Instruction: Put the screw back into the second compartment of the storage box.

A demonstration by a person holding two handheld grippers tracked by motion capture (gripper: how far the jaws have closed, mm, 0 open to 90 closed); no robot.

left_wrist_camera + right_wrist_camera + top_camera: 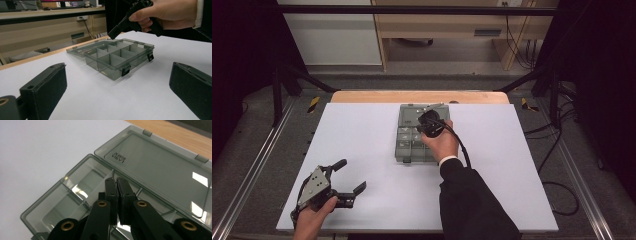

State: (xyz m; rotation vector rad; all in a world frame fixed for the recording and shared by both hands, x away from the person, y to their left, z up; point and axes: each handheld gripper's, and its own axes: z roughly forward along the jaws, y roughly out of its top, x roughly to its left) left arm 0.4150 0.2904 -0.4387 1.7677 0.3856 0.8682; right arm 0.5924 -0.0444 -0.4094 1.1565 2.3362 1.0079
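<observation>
We hold the right tongs [117, 185], jaws pressed together and empty, just over the open compartment box [117, 56] on the table [362, 145]; the left tongs [346, 179] wait wide open, well apart. Next, we judge, comes closing the lid [160, 167].

The smoky clear box [411, 141] lay open mid-table, lid [160, 167] flat behind, its divided compartments empty.

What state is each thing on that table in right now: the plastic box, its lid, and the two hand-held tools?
Compartment box: open, compartments look empty.
Lid: folded back flat behind the box.
Latches: undone, hanging at the front wall.
Right gripper: fingers shut, over the box.
Left gripper: fingers wide open, apart from the box.
</observation>
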